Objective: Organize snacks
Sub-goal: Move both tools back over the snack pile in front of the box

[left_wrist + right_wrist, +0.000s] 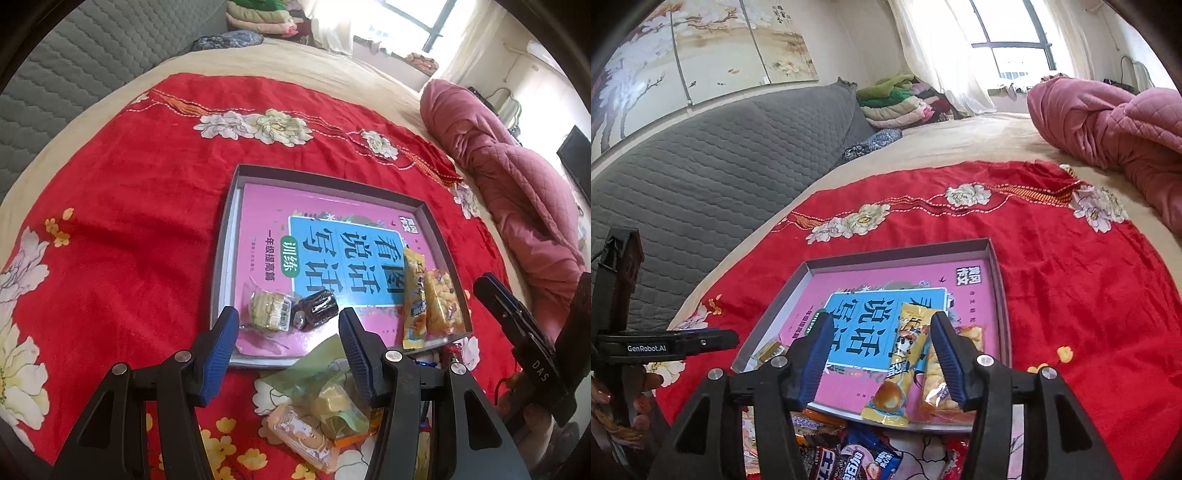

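Note:
A shallow grey tray (332,181) lies on the red blanket with a pink book (266,229) in its bottom. On the book sit a pale wrapped biscuit (267,308) and a dark wrapped snack (317,306). A long yellow packet (901,365) and an orange packet (942,384) lie at the tray's near right, the yellow one overhanging the rim. My left gripper (289,318) is open and empty, above the tray's near edge. My right gripper (882,321) is open over the yellow packet, pads clear of it. Loose snacks (317,402) are piled in front of the tray.
The red floral blanket (129,240) covers a beige bed. A rolled pink quilt (517,177) lies to the right. A grey padded headboard (720,166) and folded bedding (905,99) stand at the back left, before a window.

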`<action>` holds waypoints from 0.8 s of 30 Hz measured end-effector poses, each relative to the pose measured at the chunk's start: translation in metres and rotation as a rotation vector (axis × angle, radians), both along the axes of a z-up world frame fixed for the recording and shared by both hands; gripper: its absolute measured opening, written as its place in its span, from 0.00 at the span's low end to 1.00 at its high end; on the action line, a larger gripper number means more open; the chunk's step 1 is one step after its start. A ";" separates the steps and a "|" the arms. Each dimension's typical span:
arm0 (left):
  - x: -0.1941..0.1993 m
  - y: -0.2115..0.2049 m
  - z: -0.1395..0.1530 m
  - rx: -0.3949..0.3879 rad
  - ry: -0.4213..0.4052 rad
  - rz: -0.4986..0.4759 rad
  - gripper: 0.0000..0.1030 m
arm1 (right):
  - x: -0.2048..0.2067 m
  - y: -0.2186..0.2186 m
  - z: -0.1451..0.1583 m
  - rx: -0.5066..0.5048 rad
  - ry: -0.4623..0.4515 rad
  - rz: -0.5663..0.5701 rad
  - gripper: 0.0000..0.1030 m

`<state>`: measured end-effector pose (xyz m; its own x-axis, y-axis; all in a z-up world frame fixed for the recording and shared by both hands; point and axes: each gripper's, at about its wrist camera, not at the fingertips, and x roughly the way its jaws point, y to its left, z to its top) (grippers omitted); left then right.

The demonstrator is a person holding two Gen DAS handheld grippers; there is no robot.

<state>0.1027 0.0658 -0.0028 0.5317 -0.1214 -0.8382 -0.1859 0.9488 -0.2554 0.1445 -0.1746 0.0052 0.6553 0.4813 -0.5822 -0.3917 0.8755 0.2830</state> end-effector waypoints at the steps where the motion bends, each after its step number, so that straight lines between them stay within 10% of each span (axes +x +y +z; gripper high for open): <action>1: -0.001 0.000 0.001 -0.001 0.001 0.002 0.56 | -0.001 -0.001 0.000 0.000 -0.002 -0.001 0.56; 24: -0.029 0.001 0.001 0.008 0.025 -0.013 0.56 | -0.031 -0.025 0.010 -0.022 -0.006 -0.097 0.64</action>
